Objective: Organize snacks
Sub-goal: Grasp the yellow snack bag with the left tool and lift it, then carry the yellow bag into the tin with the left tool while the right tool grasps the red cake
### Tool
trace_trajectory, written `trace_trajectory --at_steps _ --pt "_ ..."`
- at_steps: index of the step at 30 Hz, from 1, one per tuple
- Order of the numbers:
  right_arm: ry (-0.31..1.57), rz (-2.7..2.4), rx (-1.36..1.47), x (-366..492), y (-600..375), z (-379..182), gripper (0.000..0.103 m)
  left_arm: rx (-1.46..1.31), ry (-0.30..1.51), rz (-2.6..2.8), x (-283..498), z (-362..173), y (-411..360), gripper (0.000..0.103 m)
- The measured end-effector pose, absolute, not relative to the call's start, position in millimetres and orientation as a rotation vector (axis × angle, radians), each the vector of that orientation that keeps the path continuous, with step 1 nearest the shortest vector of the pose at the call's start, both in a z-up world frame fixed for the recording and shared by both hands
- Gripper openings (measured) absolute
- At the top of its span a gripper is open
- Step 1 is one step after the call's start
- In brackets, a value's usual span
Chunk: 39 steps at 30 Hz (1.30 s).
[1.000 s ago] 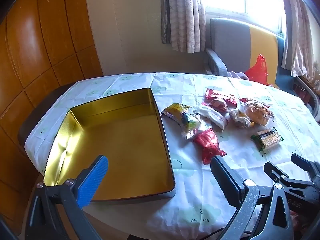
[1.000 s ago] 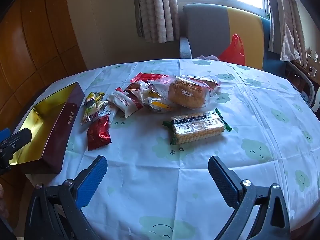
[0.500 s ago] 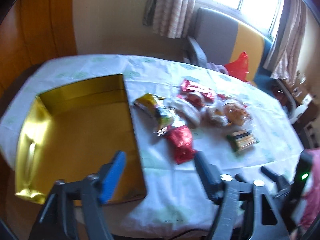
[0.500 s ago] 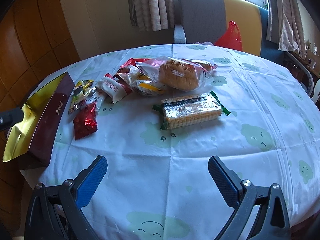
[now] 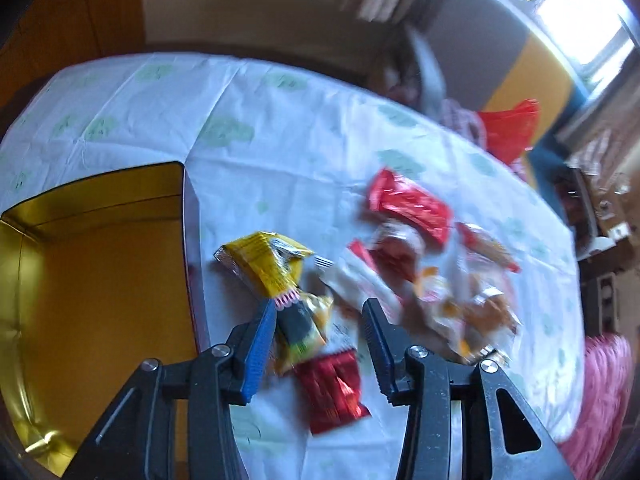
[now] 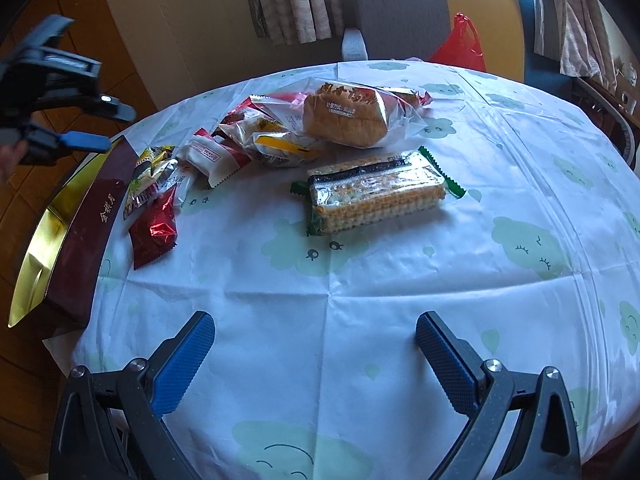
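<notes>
A gold tin (image 5: 100,280) with a maroon wall (image 6: 92,232) stands open and empty at the table's left edge. To its right lies a pile of snacks: a yellow packet (image 5: 268,264), a red foil packet (image 5: 332,384) (image 6: 154,228), bagged bread (image 6: 344,116) and a green biscuit pack (image 6: 376,192). My left gripper (image 5: 319,306) (image 6: 106,126) hangs in the air above the pile's left end. Its jaws are closing; the yellow and red packets lie below the gap, untouched. My right gripper (image 6: 313,320) stands open over bare tablecloth near the front edge.
A grey and yellow chair (image 6: 400,12) with a red plastic bag (image 6: 460,44) stands behind the round table. Curtains and a wooden wall lie beyond. The tin overhangs the table's left edge. A pink fabric (image 5: 600,392) shows at the right.
My left gripper swung right from over the tin to above the snack pile, tilted downward, and its jaws narrowed. My right gripper sank slightly toward the cloth and stayed open.
</notes>
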State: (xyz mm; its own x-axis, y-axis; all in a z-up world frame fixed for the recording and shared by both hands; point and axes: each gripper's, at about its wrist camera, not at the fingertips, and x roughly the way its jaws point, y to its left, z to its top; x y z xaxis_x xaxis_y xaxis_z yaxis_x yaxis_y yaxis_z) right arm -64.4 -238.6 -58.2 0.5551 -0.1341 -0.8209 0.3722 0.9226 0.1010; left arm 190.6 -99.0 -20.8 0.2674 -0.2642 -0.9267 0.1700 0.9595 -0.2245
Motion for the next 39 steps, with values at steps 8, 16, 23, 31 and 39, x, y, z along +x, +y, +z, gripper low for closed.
trace_trajectory --at_steps 8,16,23,31,39 --pt "0.928 -0.280 0.284 -63.5 -242.9 -59.3 0.103 -0.003 1.357 -0.186 212.6 -62.3 -112.9 0.046" --pt "0.922 -0.268 0.276 -62.6 -242.8 -60.9 0.103 0.023 1.348 -0.187 214.9 -79.2 -121.2 0.044" --pt "0.928 -0.256 0.193 -63.3 -232.1 -66.8 0.103 -0.035 1.268 -0.309 189.2 -67.6 -117.3 0.027" --pt "0.948 -0.257 0.134 -67.9 -222.5 -62.0 0.082 -0.086 1.157 -0.433 152.4 -31.3 -91.5 0.026" --pt "0.930 -0.017 0.161 -27.5 -193.2 -38.6 0.059 -0.087 1.022 -0.535 126.4 5.8 -74.4 0.026"
